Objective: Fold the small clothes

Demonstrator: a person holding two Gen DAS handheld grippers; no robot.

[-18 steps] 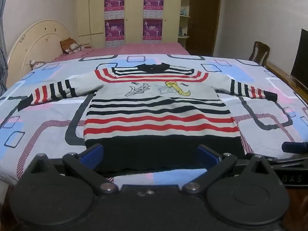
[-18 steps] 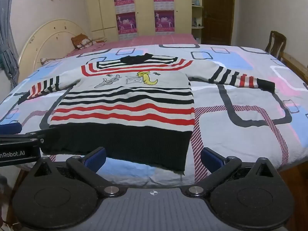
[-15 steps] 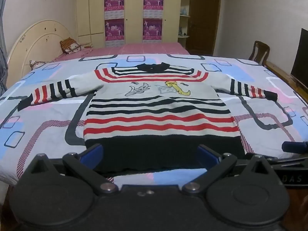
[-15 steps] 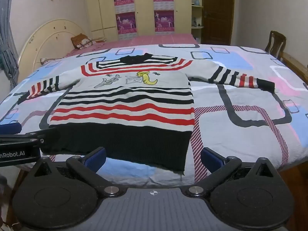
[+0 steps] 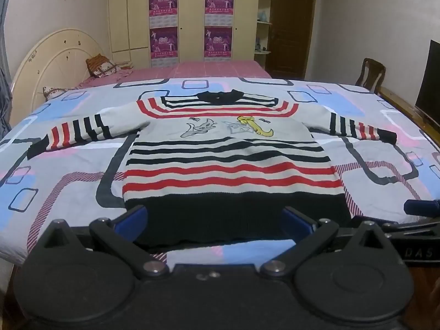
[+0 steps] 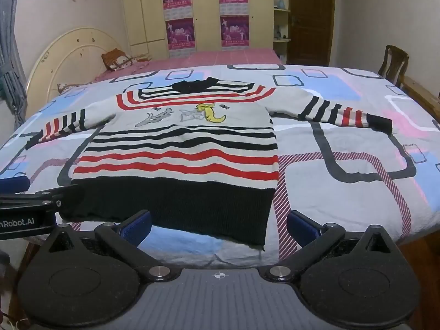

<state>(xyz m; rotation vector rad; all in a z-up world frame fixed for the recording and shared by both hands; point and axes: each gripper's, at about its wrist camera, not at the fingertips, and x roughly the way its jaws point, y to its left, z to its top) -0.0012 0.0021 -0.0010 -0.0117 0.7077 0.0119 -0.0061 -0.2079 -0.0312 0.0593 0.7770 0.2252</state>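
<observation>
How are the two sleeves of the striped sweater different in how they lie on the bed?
In the right wrist view, the sleeve on the picture's left looks shorter and points toward the headboard side; the sleeve on the picture's right looks longer and points toward the chair side. Both lie flat and spread out on the bedcover, with black and red stripes and a black cuff.

Looking like a home bedroom: bed (image 5: 68, 148) under a patterned sheet (image 6: 343, 143) taking up most of the room, rounded cream headboard (image 5: 52, 55) standing at its left end, pillows (image 5: 101, 66) lying beside it. Built-in wardrobe (image 6: 148, 13) carrying pink posters (image 5: 218, 0) along the far wall, dark wooden door (image 5: 291, 27) and wooden chair (image 6: 392, 60) filling the right side.
</observation>
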